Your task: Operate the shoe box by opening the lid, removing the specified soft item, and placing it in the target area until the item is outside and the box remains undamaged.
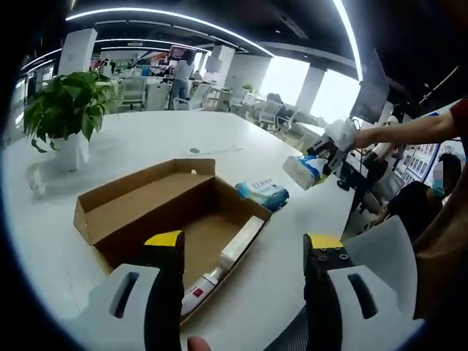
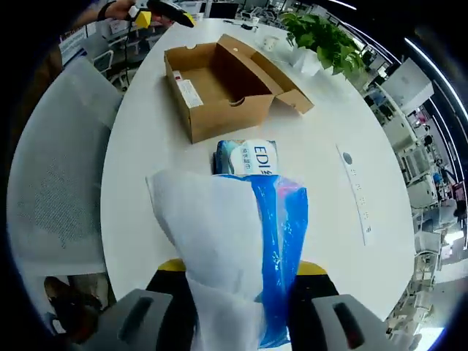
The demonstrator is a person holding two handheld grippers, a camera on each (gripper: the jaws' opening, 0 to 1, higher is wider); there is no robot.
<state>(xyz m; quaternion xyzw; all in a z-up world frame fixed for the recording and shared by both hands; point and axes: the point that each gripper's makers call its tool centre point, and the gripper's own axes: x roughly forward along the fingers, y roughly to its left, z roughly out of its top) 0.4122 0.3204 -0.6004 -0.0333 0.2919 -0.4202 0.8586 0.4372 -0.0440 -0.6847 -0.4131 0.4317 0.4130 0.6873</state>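
The brown cardboard shoe box [image 1: 139, 201] lies open on the white round table [image 1: 161, 131], its lid folded back. My left gripper [image 1: 245, 245] hangs open in front of the box with nothing between its yellow-tipped jaws. My right gripper [image 2: 241, 269] is shut on a soft blue and white tissue pack [image 2: 241, 241], held above the table. In the left gripper view that held pack [image 1: 303, 170] hangs to the right of the box. A second tissue pack [image 2: 248, 157] lies on the table against the box's short side [image 2: 230, 117].
A potted plant [image 1: 66, 106] stands on the table beyond the box. A grey mesh chair [image 2: 58, 168] sits at the table's edge. A white strip [image 2: 357, 190] lies on the table past the packs. A person's arm [image 1: 409, 130] reaches in from the right.
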